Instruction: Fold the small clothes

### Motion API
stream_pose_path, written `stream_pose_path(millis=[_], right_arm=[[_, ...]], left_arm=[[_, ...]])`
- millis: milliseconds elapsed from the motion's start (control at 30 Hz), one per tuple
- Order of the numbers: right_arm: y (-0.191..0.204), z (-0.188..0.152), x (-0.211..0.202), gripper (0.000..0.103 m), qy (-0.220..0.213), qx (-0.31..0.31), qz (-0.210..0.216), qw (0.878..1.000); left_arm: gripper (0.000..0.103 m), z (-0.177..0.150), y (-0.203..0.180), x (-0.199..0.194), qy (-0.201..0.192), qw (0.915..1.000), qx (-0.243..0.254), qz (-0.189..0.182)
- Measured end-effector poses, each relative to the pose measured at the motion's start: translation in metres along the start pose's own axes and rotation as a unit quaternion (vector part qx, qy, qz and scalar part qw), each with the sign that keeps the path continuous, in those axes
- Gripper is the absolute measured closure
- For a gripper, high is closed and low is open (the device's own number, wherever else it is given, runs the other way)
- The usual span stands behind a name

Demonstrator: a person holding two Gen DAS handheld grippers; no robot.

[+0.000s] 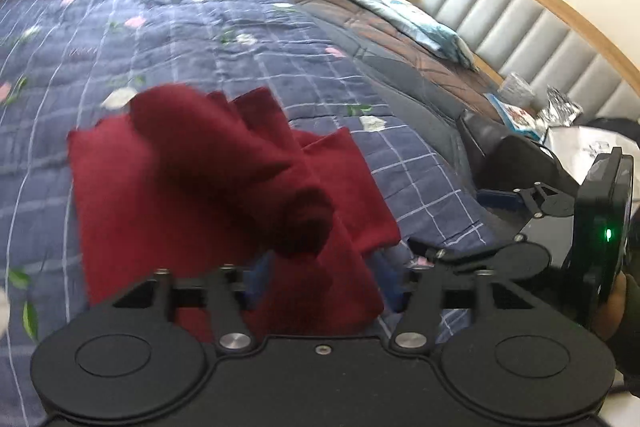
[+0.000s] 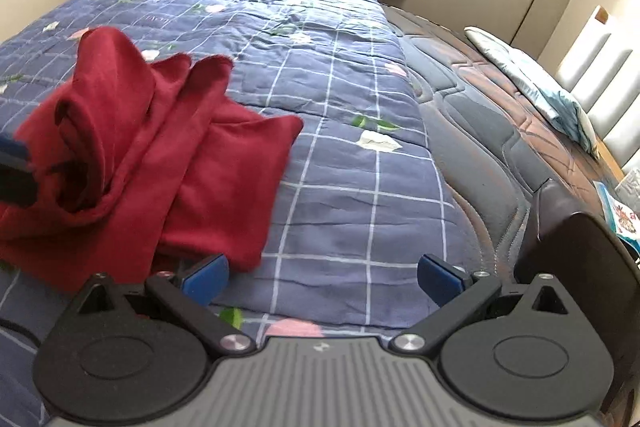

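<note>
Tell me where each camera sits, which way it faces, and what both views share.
Left wrist: on the left hand-held gripper, facing along its fingers across the bed toward the headboard; the red garment drapes over its fingers; the right hand-held gripper and a hand show at right.
Right wrist: on the right hand-held gripper, fingers apart above the blue checked quilt; no hand visible.
Shared: garment, quilt, pale blue pillow, headboard.

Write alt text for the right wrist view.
The right gripper hangs open over a blue checked floral quilt, its blue-padded fingers spread wide and holding nothing. A bunched dark red garment lies on the quilt to the left; a light blue pillow rests near the padded headboard.
</note>
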State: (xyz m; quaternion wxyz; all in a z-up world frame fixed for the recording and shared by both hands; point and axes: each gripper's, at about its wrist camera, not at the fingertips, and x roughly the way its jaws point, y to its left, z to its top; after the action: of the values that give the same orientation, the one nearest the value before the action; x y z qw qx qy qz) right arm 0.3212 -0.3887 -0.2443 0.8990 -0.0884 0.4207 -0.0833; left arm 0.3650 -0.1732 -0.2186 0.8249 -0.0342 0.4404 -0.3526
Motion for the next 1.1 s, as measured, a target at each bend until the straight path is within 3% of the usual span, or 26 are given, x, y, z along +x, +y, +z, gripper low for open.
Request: stream_pose_path(millis=[233, 333, 433, 500, 633, 667, 700, 767, 1100], right_arm=[[0.003, 0.042, -0.013, 0.0, -0.065, 0.057, 0.098, 0.991], [0.019, 0.065, -0.015, 0.0, -0.095, 0.069, 0.166, 0.979], [0.051, 0.082, -0.002, 0.001, -0.073, 0.049, 0.208, 0.974], [0.072, 0.089, 0.012, 0.013, -0.054, 0.034, 0.225, 0.972], [0.087, 0.089, 0.033, 0.072, -0.026, 0.051, 0.227, 0.972], [0.084, 0.089, 0.035, 0.082, -0.021, 0.064, 0.224, 0.972], [0.08, 0.087, 0.035, 0.085, -0.022, 0.072, 0.222, 0.972], [0.068, 0.083, 0.032, 0.093, -0.03, 0.083, 0.218, 0.972], [-0.012, 0.064, 0.033, 0.094, -0.007, 0.202, 0.22, 0.954]], left_arm=[[0.013, -0.018, 0.029, -0.041, -0.009, 0.9928, -0.088, 0.081], [0.006, -0.022, 0.048, -0.059, -0.022, 0.9832, -0.129, 0.128], [0.001, -0.023, 0.07, -0.067, -0.036, 0.9695, -0.167, 0.176], [0.001, -0.022, 0.086, -0.068, -0.043, 0.9586, -0.19, 0.207], [0.001, -0.014, 0.117, -0.058, -0.061, 0.9434, -0.242, 0.219], [0.001, -0.011, 0.122, -0.055, -0.062, 0.9418, -0.25, 0.217], [0.001, -0.009, 0.126, -0.053, -0.064, 0.9404, -0.255, 0.216], [0.001, -0.004, 0.128, -0.05, -0.07, 0.9404, -0.256, 0.213], [0.001, 0.015, 0.113, -0.023, -0.059, 0.9586, -0.212, 0.181]])
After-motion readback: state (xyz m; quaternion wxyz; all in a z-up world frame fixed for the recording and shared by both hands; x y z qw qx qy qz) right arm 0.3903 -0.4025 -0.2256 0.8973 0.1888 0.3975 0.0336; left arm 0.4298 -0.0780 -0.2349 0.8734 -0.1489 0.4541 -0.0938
